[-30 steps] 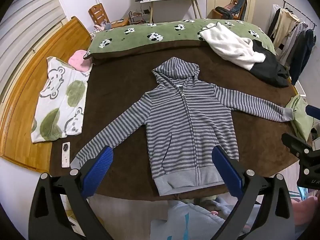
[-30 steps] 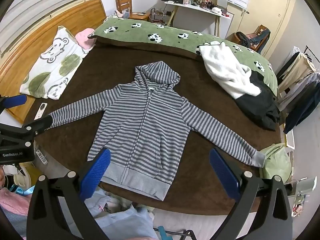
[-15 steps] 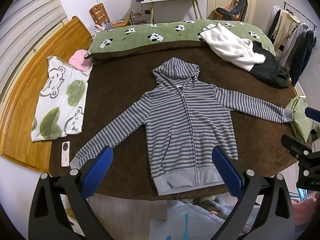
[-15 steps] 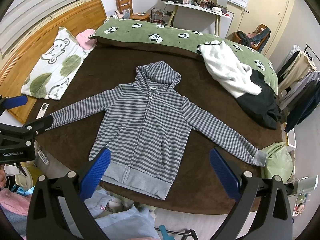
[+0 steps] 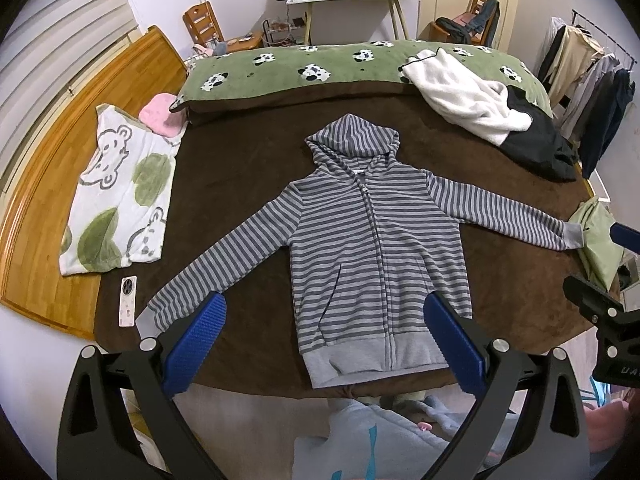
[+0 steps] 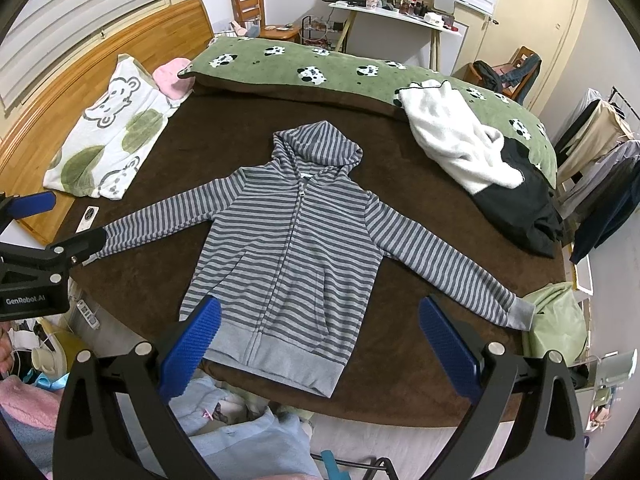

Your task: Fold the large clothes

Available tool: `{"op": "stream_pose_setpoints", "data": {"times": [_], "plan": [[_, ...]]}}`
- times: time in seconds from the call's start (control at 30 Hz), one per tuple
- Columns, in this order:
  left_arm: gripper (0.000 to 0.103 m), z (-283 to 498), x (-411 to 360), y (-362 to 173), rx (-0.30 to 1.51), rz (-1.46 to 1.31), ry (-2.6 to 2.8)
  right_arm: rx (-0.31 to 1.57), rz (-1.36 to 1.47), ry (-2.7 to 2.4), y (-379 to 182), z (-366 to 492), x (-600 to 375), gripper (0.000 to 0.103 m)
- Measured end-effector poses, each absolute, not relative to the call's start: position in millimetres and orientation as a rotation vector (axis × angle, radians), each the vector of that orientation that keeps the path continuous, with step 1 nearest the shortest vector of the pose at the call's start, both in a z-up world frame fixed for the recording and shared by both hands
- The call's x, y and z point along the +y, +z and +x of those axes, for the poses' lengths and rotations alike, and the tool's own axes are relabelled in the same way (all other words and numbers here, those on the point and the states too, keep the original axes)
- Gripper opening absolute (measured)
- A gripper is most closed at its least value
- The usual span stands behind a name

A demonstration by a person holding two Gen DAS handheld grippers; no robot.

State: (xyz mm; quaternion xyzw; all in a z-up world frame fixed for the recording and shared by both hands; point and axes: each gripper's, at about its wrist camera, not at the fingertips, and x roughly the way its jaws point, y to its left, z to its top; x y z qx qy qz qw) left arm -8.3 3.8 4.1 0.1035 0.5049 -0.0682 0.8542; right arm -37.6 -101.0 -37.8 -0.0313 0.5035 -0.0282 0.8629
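Note:
A grey and blue striped zip hoodie (image 5: 372,248) lies flat, front up, on the brown bed cover (image 5: 240,168), both sleeves spread out and hood pointing away. It also shows in the right wrist view (image 6: 296,240). My left gripper (image 5: 324,340) is open and empty, held above the near bed edge over the hoodie's hem. My right gripper (image 6: 320,344) is open and empty too, above the hem. Each gripper shows at the edge of the other's view: the right one (image 5: 612,272), the left one (image 6: 44,224).
A white bear-print cloth (image 5: 116,196) and a pink item (image 5: 162,120) lie at the left. A green panda-print pillow (image 5: 320,72) lies at the back. White (image 5: 464,96) and black (image 5: 536,144) garments lie at the right, a green cloth (image 5: 596,240) by the right cuff, a phone (image 5: 128,300) by the left cuff.
Both grippers have drifted slightly back and up, so the hoodie sits a touch lower and farther in view. Nothing was grasped or moved.

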Motion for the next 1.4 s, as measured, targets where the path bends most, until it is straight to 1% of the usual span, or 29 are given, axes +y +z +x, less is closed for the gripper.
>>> {"op": "stream_pose_setpoints", "data": {"times": [0.4,0.57,1.0,1.4], "plan": [[0.097,-12,7,4,1.062,0.207,-0.141,1.059,-0.064,-0.061,-39,-36,-103,0.097],[0.097,-14,6,4,1.068,0.194,-0.139,1.058,-0.047,-0.060,-37,-52,-104,0.097],[0.097,-14,9,2,1.069,0.198,-0.134,1.064,-0.035,-0.066,-38,-55,-110,0.097],[0.097,-9,7,1,1.083,0.198,-0.123,1.077,-0.030,-0.056,-43,-45,-113,0.097]]}}
